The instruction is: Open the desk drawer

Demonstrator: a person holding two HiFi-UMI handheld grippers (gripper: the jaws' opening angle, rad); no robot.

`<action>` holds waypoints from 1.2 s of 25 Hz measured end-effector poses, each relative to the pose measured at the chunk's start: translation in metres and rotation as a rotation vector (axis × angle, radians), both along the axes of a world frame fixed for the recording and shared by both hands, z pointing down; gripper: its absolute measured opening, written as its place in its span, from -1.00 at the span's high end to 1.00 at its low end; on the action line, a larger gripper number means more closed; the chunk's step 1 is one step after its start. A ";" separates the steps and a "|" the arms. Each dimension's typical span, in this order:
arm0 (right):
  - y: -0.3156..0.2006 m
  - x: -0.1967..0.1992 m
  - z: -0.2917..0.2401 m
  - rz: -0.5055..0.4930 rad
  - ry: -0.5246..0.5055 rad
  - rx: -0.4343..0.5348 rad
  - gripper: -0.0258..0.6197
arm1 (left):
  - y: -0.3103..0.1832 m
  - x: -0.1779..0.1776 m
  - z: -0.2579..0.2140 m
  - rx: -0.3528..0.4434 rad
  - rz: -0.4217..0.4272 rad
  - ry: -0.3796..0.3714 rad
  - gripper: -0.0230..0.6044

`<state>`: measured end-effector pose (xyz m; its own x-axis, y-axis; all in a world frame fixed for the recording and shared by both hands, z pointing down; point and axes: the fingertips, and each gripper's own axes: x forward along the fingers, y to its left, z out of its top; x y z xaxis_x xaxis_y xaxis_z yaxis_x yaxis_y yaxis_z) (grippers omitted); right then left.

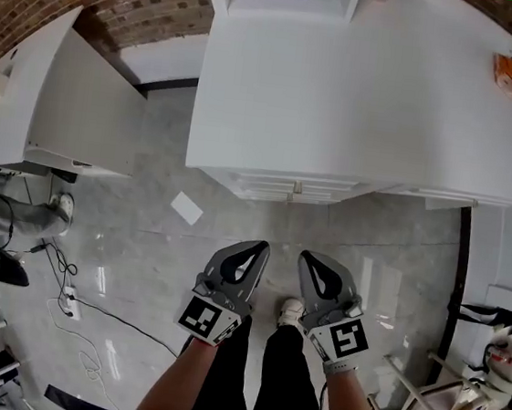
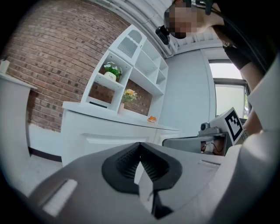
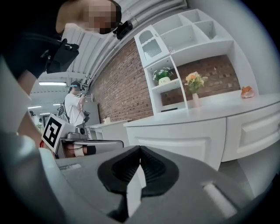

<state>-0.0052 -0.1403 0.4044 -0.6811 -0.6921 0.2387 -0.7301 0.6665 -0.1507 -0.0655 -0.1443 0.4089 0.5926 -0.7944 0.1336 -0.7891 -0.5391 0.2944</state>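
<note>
The white desk (image 1: 362, 83) fills the upper middle of the head view. Its drawer fronts (image 1: 294, 189) run along the near curved edge, all flush and closed. My left gripper (image 1: 258, 248) and right gripper (image 1: 309, 257) hang side by side over the floor, a short way in front of the drawers and touching nothing. Both have their jaws together with nothing between them. In the left gripper view the left gripper (image 2: 140, 145) points at the panelled desk front (image 2: 105, 141). In the right gripper view the right gripper (image 3: 140, 149) faces the desk front (image 3: 179, 142).
A second white counter (image 1: 74, 105) stands to the left. A sheet of paper (image 1: 186, 207) and cables (image 1: 70, 302) lie on the tiled floor. An orange object (image 1: 509, 74) sits on the desk's far right. Wooden furniture (image 1: 427, 398) crowds the lower right. A person (image 3: 75, 107) stands far off.
</note>
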 end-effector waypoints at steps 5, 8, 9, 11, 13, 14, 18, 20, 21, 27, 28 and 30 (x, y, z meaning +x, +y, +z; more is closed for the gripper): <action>-0.018 0.000 0.025 0.038 0.024 0.004 0.92 | -0.016 -0.004 0.017 0.008 0.000 0.021 0.92; -0.026 -0.001 0.039 0.054 0.028 0.005 0.92 | -0.020 -0.006 0.026 0.008 -0.005 0.037 0.92; -0.029 -0.003 0.043 0.058 0.030 0.008 0.90 | -0.022 -0.007 0.029 0.009 -0.005 0.041 0.92; -0.036 -0.006 0.051 0.068 0.036 0.015 0.89 | -0.026 -0.007 0.036 0.011 0.002 0.043 0.92; -0.042 -0.010 0.058 0.082 0.047 0.016 0.89 | -0.031 -0.007 0.043 0.003 0.009 0.050 0.92; -0.044 -0.011 0.062 0.092 0.053 0.018 0.89 | -0.033 -0.006 0.046 0.001 0.015 0.056 0.92; -0.056 -0.014 0.074 0.152 0.056 0.025 0.87 | -0.045 -0.002 0.058 0.004 0.046 0.073 0.92; -0.063 -0.016 0.079 0.187 0.054 0.023 0.81 | -0.049 -0.001 0.064 0.006 0.072 0.068 0.92; -0.066 -0.017 0.081 0.204 0.052 0.024 0.79 | -0.051 -0.001 0.068 0.007 0.082 0.064 0.92; -0.085 -0.018 0.094 0.285 0.031 0.032 0.72 | -0.065 -0.005 0.084 0.003 0.097 0.065 0.92; -0.088 -0.018 0.095 0.295 0.031 0.037 0.71 | -0.066 -0.006 0.087 0.002 0.100 0.067 0.92; -0.093 -0.019 0.098 0.314 0.031 0.046 0.70 | -0.069 -0.005 0.092 -0.001 0.106 0.070 0.92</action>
<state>-0.0237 -0.2334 0.5021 -0.4257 -0.8778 0.2199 -0.9049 0.4137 -0.1000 -0.0710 -0.2135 0.5008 0.6813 -0.7264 0.0901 -0.7051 -0.6182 0.3475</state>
